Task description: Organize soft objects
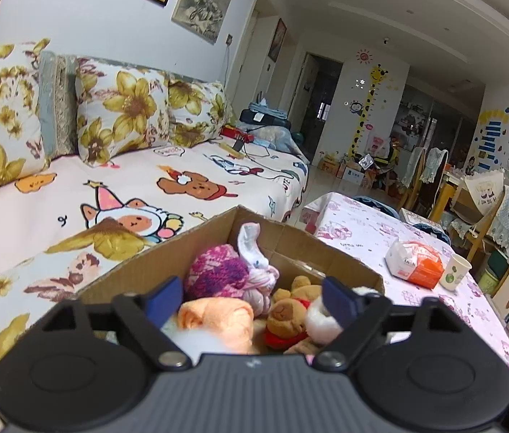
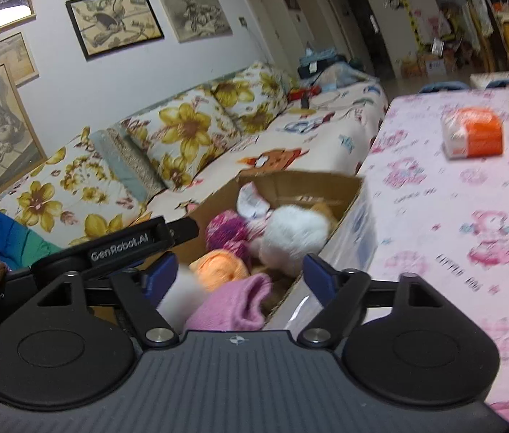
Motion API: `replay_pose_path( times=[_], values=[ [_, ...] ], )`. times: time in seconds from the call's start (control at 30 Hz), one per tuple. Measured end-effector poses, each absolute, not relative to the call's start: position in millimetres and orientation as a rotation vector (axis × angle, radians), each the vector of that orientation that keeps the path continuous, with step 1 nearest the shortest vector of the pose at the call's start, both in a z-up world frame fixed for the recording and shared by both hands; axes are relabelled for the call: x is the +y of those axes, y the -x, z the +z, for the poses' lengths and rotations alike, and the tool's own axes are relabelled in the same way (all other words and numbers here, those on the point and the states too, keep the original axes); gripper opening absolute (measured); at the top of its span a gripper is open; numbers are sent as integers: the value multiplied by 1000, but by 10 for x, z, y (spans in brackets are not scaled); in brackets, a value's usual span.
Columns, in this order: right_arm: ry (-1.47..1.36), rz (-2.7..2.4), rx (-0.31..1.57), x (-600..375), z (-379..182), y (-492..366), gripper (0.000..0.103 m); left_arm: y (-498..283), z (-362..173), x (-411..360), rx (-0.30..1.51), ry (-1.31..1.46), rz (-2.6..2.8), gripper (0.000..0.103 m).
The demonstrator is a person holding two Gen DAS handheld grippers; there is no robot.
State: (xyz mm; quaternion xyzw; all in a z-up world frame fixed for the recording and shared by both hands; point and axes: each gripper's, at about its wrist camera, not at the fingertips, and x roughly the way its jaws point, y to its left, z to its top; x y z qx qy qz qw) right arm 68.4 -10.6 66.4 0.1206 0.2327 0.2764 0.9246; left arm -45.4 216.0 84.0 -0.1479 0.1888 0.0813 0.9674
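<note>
Cardboard box (image 1: pixel 168 252) at table's left edge, beside sofa (image 1: pixel 74 195), already well filled: pink knit hat (image 1: pixel 218 270), orange cloth (image 1: pixel 218 321), teddy bear (image 1: pixel 287 317), white plush (image 2: pixel 297 234), pink sock (image 2: pixel 233 306) at near rim. Left gripper (image 1: pixel 251 296) spread wide above box, gripping nothing. Right gripper (image 2: pixel 240 274) likewise wide, empty. No loose soft items visible on table (image 2: pixel 452 216); sorting looks nearly finished.

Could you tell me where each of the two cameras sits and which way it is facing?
Left wrist: on the left gripper, looking forward and down into the cardboard box of soft toys; only its own open blue fingers show.
Right wrist: on the right gripper, facing the same cardboard box from nearer the pink tablecloth; its open fingers and the left gripper's body show.
Shared: the box, the orange cloth, the sofa.
</note>
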Motion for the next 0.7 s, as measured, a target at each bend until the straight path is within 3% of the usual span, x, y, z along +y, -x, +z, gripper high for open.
replay_pose_path(
  times=[0.17, 0.7],
  values=[
    [-165, 487, 420, -192, 709, -544, 101, 483, 883, 2059, 366, 235, 179, 102],
    [-126, 260, 459, -510, 711, -361, 103, 743, 1012, 1629, 373, 152, 166, 102]
  ],
)
